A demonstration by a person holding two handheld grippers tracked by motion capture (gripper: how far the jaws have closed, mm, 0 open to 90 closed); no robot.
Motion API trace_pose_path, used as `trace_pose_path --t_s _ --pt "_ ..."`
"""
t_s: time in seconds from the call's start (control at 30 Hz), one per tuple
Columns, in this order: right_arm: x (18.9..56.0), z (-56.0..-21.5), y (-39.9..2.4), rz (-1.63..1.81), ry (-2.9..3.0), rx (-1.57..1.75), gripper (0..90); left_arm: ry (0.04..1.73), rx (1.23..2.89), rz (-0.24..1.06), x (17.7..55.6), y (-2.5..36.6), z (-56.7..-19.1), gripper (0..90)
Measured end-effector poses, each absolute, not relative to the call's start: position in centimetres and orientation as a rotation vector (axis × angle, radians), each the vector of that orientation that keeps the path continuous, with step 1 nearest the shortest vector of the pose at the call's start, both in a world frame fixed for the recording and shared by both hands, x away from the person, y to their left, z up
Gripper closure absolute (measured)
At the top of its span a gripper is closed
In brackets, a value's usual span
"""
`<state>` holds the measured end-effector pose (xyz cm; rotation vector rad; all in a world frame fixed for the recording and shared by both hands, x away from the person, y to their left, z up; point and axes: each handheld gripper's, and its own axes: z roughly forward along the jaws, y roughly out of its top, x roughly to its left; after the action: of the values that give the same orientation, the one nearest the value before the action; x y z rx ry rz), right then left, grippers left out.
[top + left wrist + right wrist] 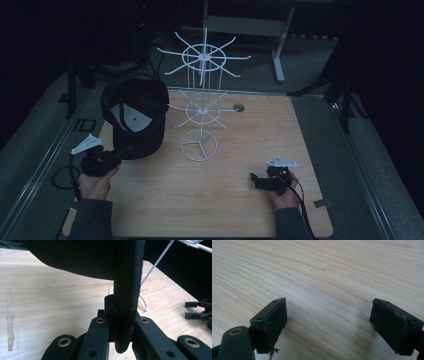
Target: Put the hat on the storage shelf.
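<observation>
One wooden counter [220, 200] carries everything, its light grain running side to side in the high view, with a small round grommet [239, 107] near its far edge.

One white wire rack [200, 100] stands upright just beyond the counter's middle, its long axis vertical. It has a ring base on the wood, a lower wheel of spokes and a larger upper wheel, two tiers in all, with thin hooks pointing outward all round.

One black cap [136, 116] is at the left of the rack, near it but apart, held up off the counter. Its crown opens toward the camera, showing a pale lining patch, and its brim points down and toward the person, into the left tool [107, 161]. In the left gripper view the brim [126, 290] stands on edge, running straight up from between the jaws, which are closed on it from both sides.

There are two tools, one in each hand. The left one sits at the counter's near left, gripping the cap's brim. The right tool [260, 180] rests low over the near right part of the counter, well apart from the rack and the cap. In the right gripper view its two pads [272, 320] stand wide apart over bare wood with nothing between them.
</observation>
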<state>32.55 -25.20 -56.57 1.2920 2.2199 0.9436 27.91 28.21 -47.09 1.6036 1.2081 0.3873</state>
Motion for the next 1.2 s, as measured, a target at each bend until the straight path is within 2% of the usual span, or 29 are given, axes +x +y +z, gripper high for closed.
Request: trace_pose_path --t_s 1.2 --pt "32.6 -56.6 -25.2 0.943 2.220 1.289 13.9 1.177 1.584 0.510 27.1 27.1 -44.0 86.8"
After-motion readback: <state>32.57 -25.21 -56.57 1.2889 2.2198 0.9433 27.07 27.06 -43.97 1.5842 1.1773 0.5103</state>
